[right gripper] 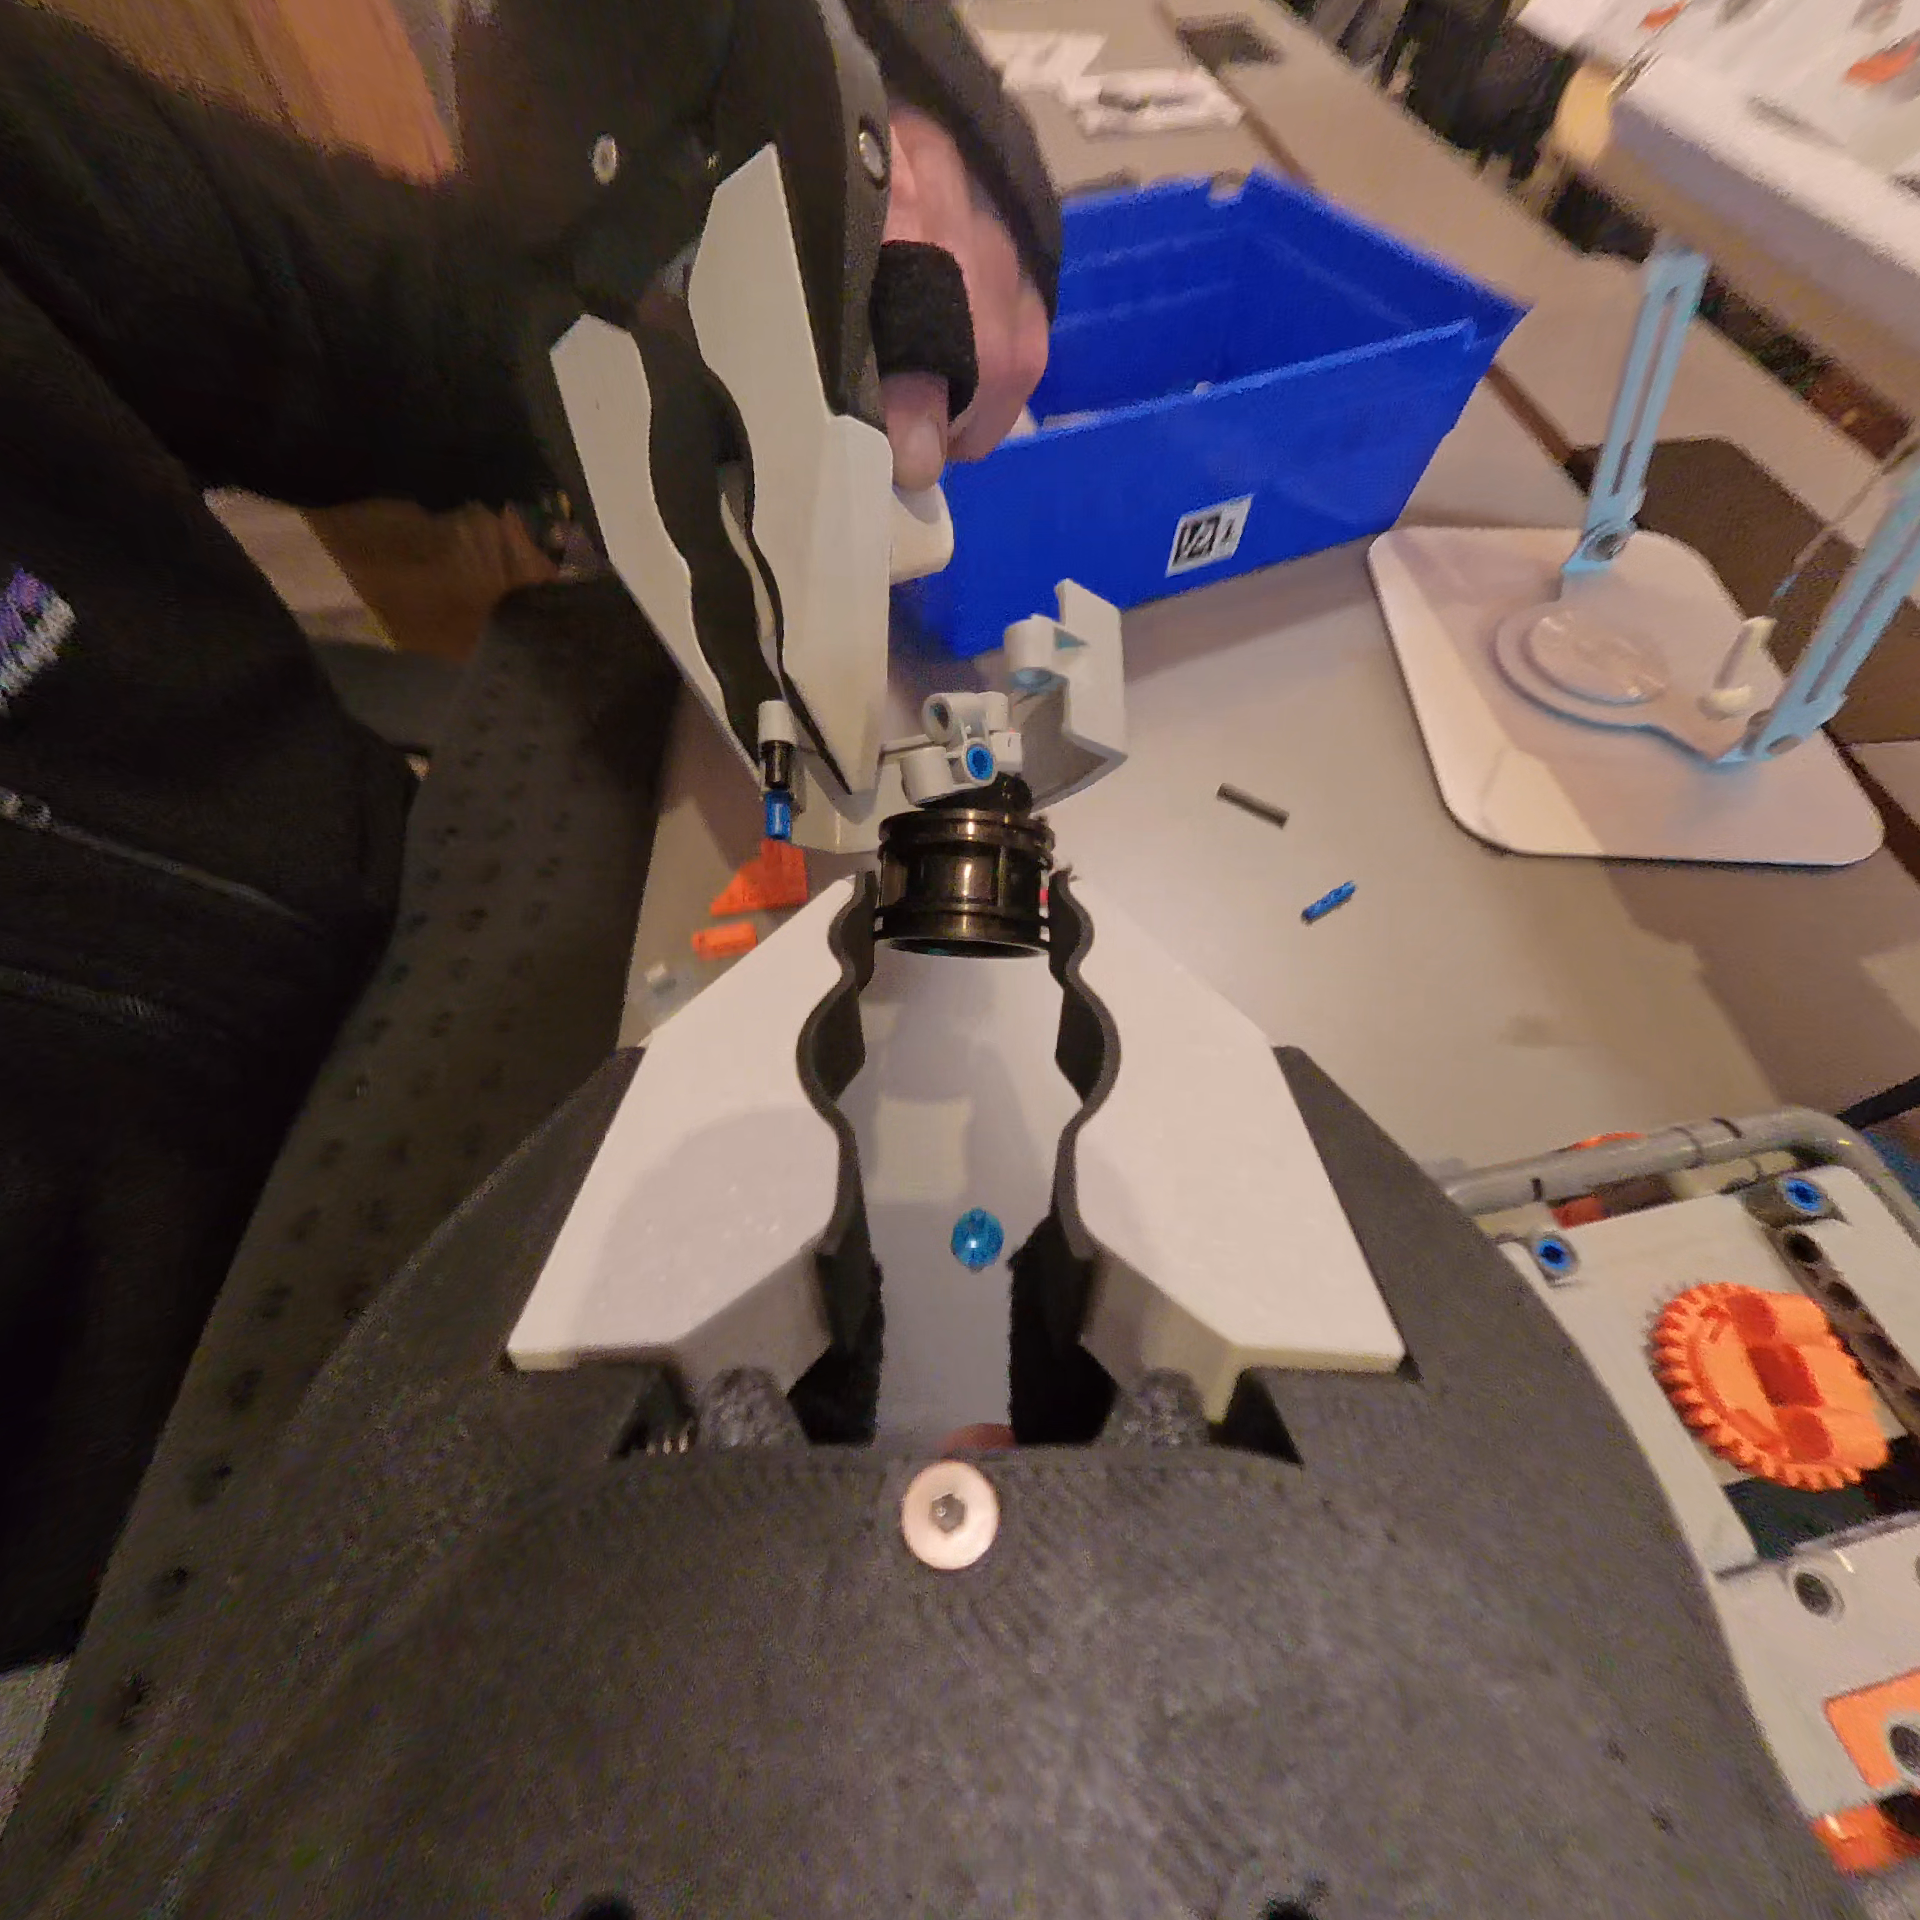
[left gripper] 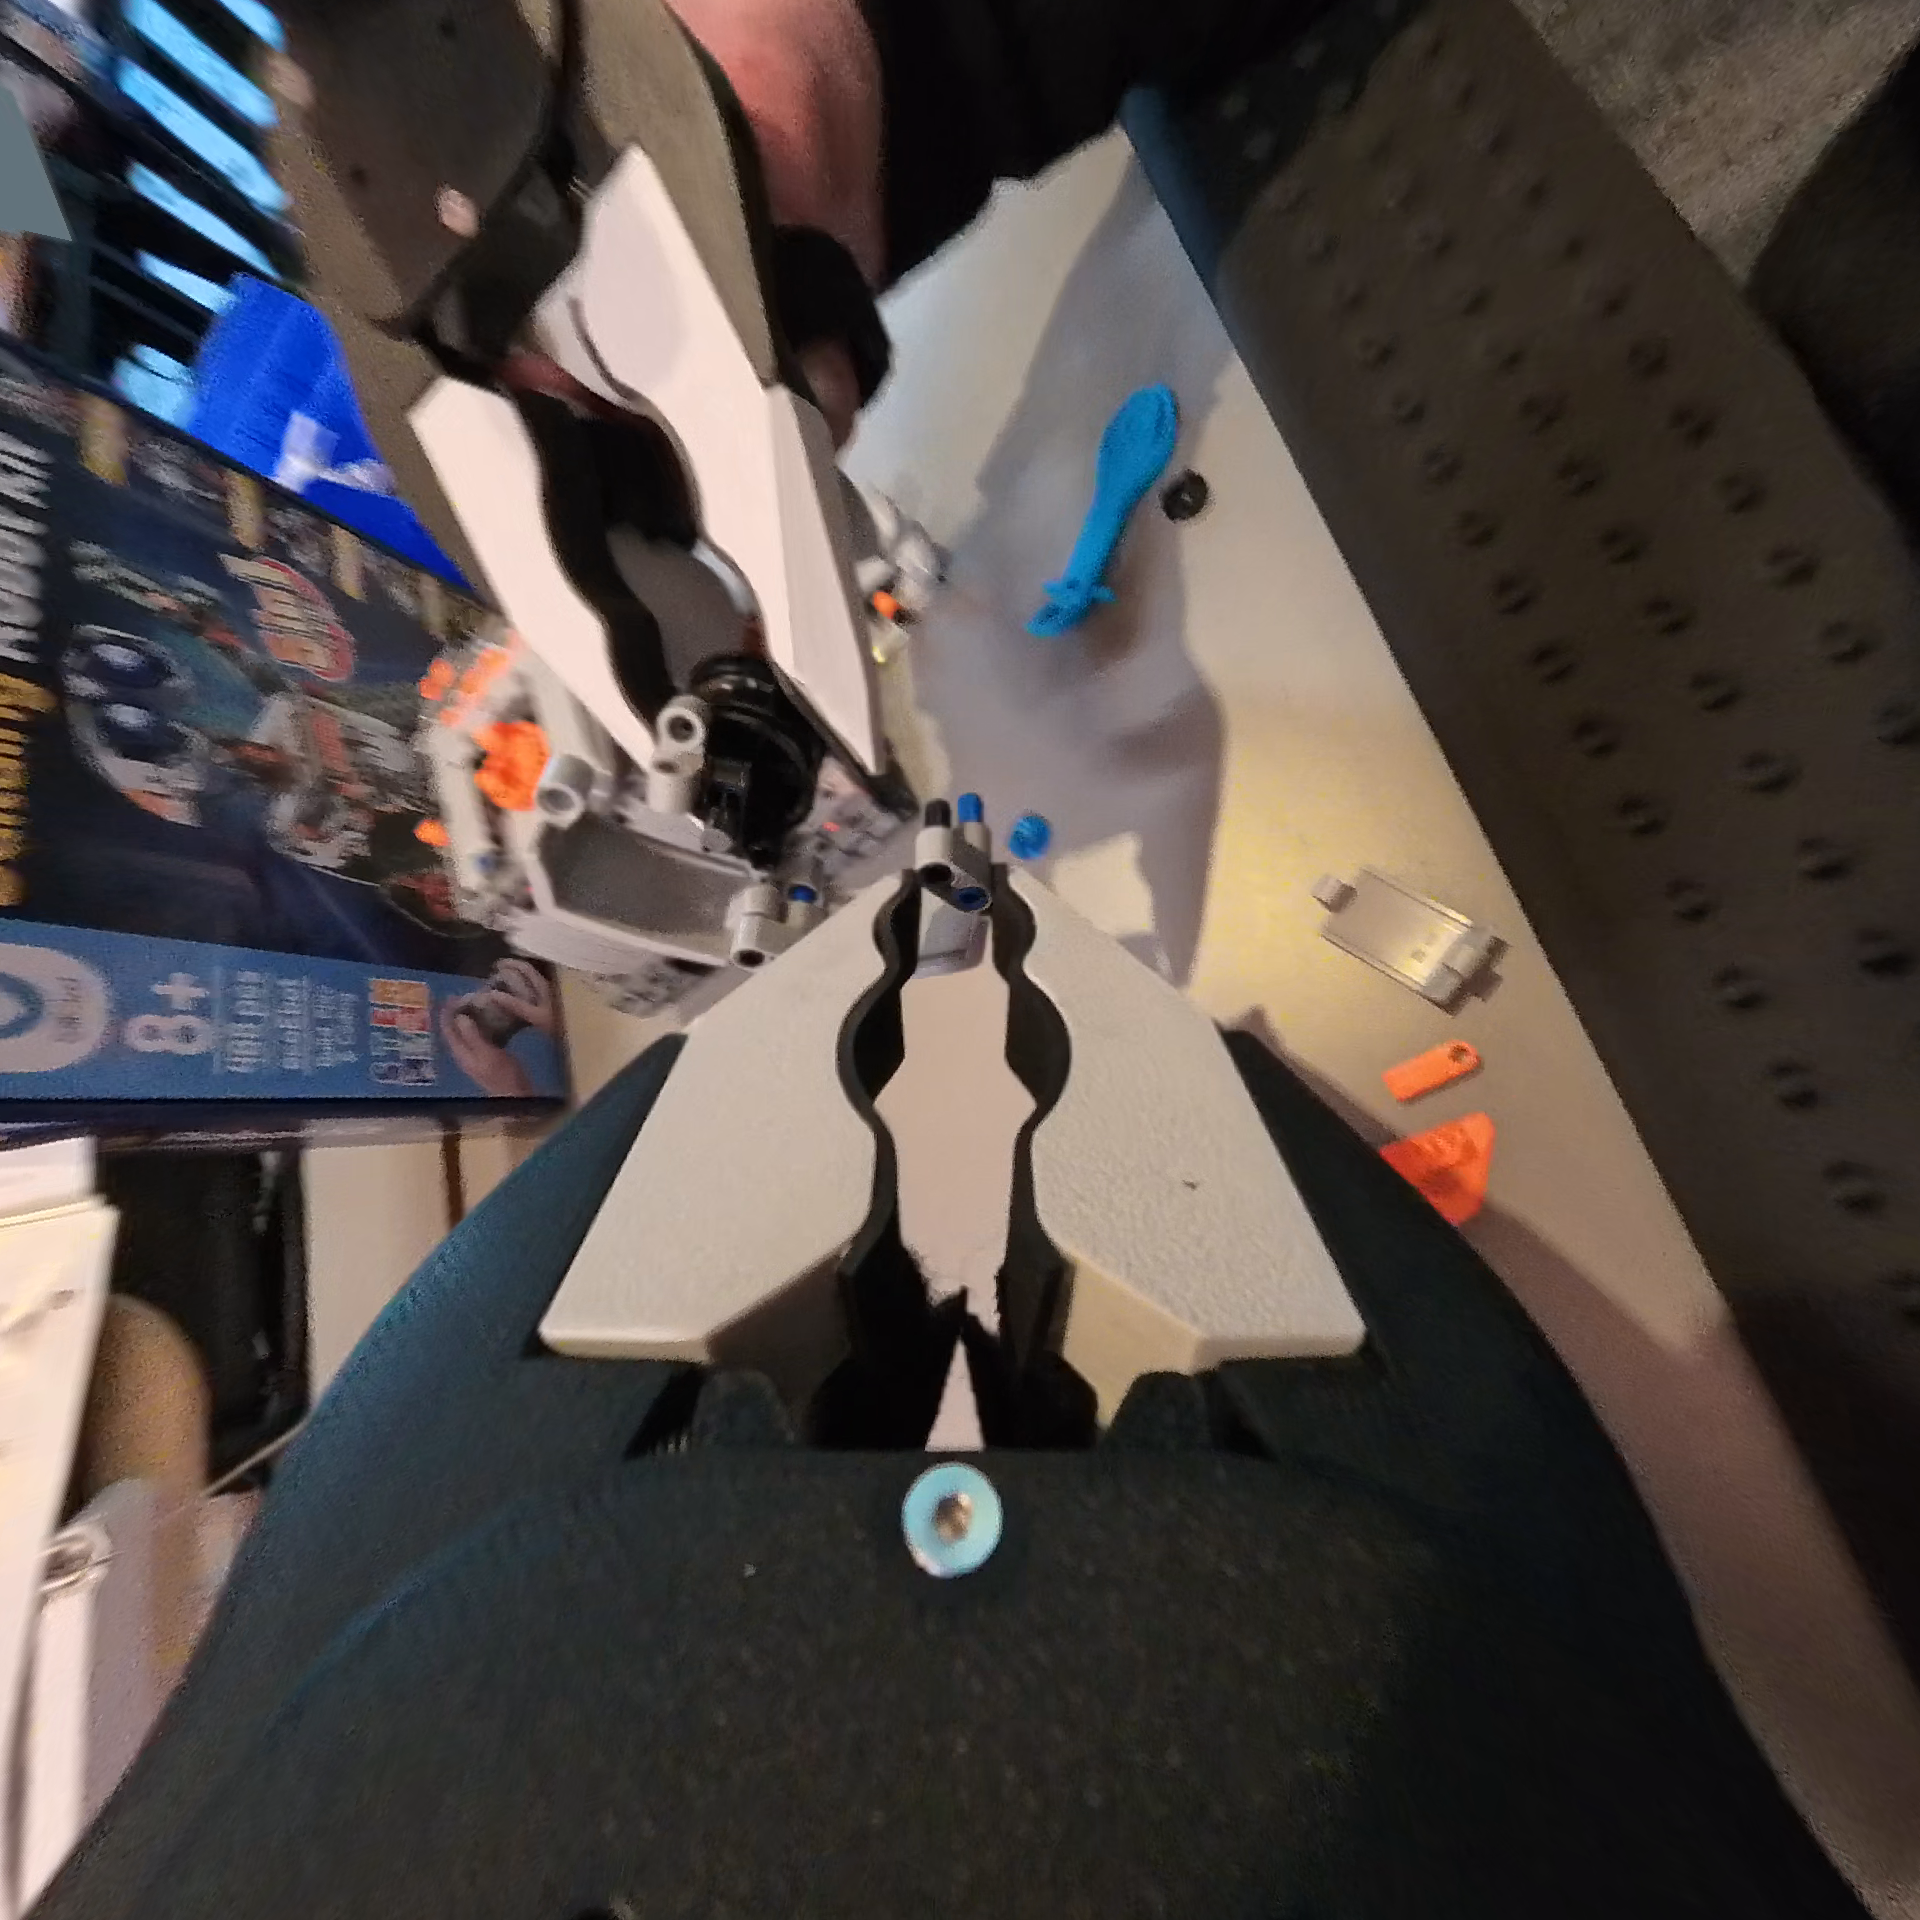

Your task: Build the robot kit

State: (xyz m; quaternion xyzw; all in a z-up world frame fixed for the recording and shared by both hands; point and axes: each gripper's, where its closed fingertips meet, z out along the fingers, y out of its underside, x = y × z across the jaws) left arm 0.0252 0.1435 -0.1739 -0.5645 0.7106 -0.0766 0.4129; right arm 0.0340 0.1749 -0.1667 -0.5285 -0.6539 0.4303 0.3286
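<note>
My left gripper (left gripper: 951, 902) is shut on a small grey connector (left gripper: 948, 883) with a black pin and a blue pin sticking out of it. It also shows in the right wrist view (right gripper: 805, 764), coming down from the upper left with the connector (right gripper: 775, 722) at its tip. My right gripper (right gripper: 961, 891) is shut on a black round hub (right gripper: 961, 883) joined to a small grey curved assembly (right gripper: 1081, 686). The connector is just left of that assembly. In the left wrist view the right gripper (left gripper: 748, 717) holds the hub (left gripper: 743, 727) above a grey model (left gripper: 623, 894).
A blue bin (right gripper: 1247, 416) stands behind. A printed box (left gripper: 208, 675) lies on the left. Loose on the table: a blue spoon-shaped tool (left gripper: 1112, 499), a grey plate (left gripper: 1413, 935), orange pieces (left gripper: 1439, 1153), a blue stud (right gripper: 975, 1238), a black axle (right gripper: 1252, 805). A white stand base (right gripper: 1621, 707) is at the right. My hands' fingertips stand some 4 cm from each other.
</note>
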